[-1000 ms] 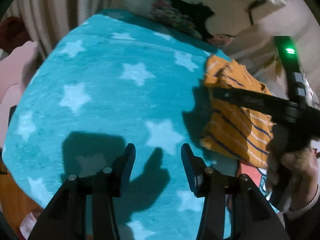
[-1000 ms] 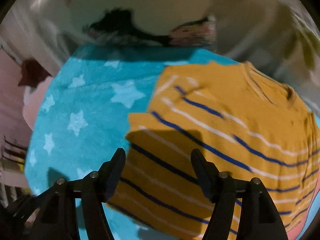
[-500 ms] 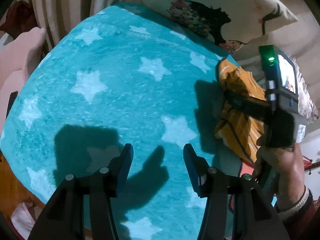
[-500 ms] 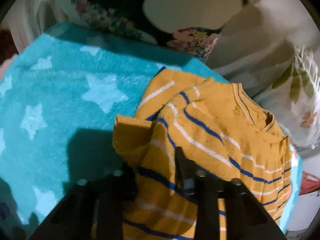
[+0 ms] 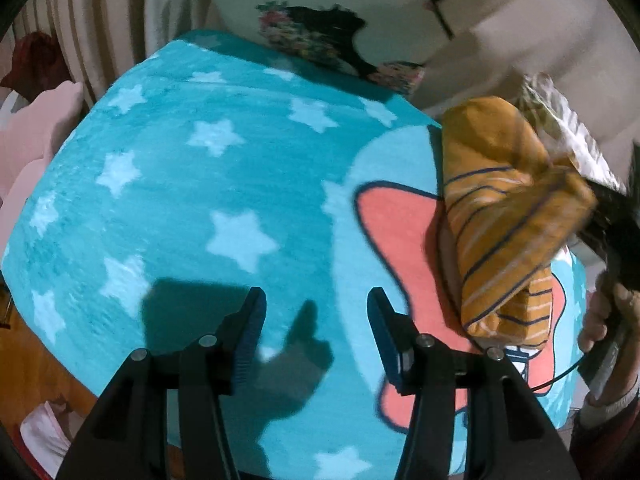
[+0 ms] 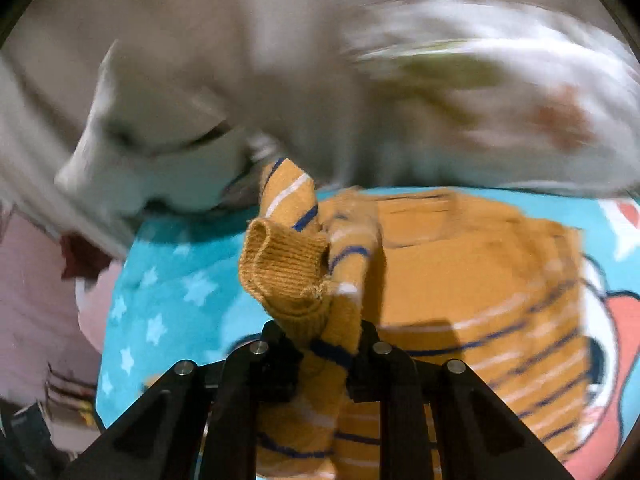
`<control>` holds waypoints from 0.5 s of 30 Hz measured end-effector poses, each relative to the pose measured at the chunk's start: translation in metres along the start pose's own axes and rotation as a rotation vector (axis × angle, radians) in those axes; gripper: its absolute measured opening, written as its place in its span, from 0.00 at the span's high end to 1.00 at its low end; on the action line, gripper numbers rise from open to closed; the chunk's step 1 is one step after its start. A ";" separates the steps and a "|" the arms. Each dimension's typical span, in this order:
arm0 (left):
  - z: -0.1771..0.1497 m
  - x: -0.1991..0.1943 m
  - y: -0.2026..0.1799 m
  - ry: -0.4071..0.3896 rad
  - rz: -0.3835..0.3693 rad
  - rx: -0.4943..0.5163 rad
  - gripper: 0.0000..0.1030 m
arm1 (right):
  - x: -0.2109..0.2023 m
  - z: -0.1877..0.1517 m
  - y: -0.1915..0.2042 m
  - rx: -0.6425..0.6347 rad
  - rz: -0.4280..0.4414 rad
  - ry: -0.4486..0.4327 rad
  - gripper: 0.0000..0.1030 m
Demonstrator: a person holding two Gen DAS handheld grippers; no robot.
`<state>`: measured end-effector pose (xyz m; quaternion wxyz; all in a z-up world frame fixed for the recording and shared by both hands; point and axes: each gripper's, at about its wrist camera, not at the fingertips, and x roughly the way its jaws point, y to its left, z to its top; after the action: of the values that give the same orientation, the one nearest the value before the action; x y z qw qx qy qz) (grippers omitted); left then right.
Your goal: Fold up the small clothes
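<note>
The right gripper [image 6: 320, 340] is closing on the mustard-yellow striped knit sweater [image 6: 460, 280] — lower centre — while the left gripper [image 5: 316, 332] is hovering half-open, empty.

Left hand-held gripper [image 5: 316, 312] angled downward, jaws apart with nothing between them, right hand-held gripper [image 6: 322, 342] jaws closing, pinching a striped mustard sweater sleeve [image 6: 292, 276], right hand [image 5: 604, 320] wrapped around its handle
</note>
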<state>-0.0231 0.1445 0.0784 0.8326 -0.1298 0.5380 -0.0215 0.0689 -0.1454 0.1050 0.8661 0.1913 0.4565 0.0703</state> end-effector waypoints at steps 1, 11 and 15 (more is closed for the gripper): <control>-0.004 0.001 -0.008 0.001 0.001 0.004 0.50 | -0.011 -0.002 -0.026 0.036 -0.003 -0.010 0.82; -0.039 0.013 -0.082 0.036 -0.002 0.072 0.50 | -0.020 -0.059 -0.202 0.307 0.086 0.076 0.70; -0.044 0.015 -0.101 0.031 -0.006 0.091 0.50 | -0.047 -0.052 -0.218 0.323 0.106 0.026 0.56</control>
<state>-0.0454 0.0356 0.0721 0.8291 -0.0929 0.5491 -0.0504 -0.0116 -0.3449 0.0281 0.8132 0.3506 0.4625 0.0441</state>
